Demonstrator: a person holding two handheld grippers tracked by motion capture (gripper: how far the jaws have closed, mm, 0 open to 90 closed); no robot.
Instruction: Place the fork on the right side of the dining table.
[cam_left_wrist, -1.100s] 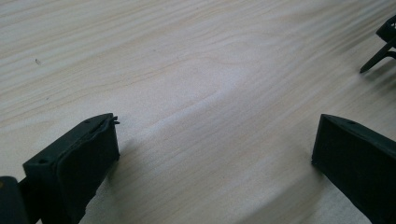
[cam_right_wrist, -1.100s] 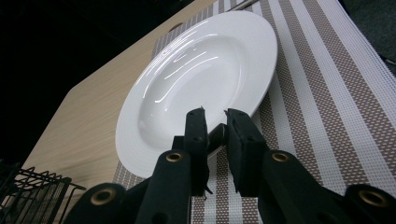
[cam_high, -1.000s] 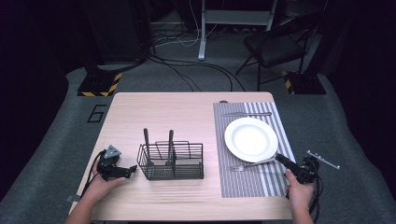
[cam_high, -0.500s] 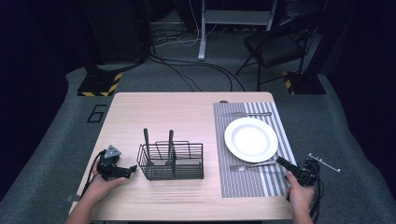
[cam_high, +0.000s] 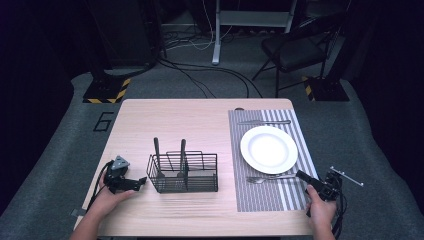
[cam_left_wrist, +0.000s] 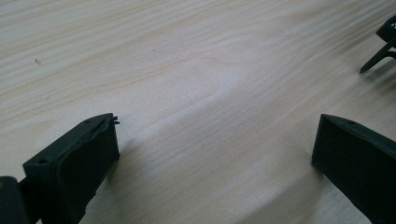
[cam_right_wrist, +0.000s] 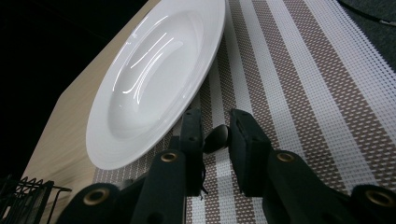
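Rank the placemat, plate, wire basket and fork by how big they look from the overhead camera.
1. Placemat, the striped one, clearly largest.
2. Wire basket and plate look about alike, so I won't separate them.
3. Fork, thin and smallest.

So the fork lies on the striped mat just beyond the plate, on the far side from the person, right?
Not quite. In the high view the fork lies on the striped mat on the near side of the plate, toward the person, by the right hand-held gripper.
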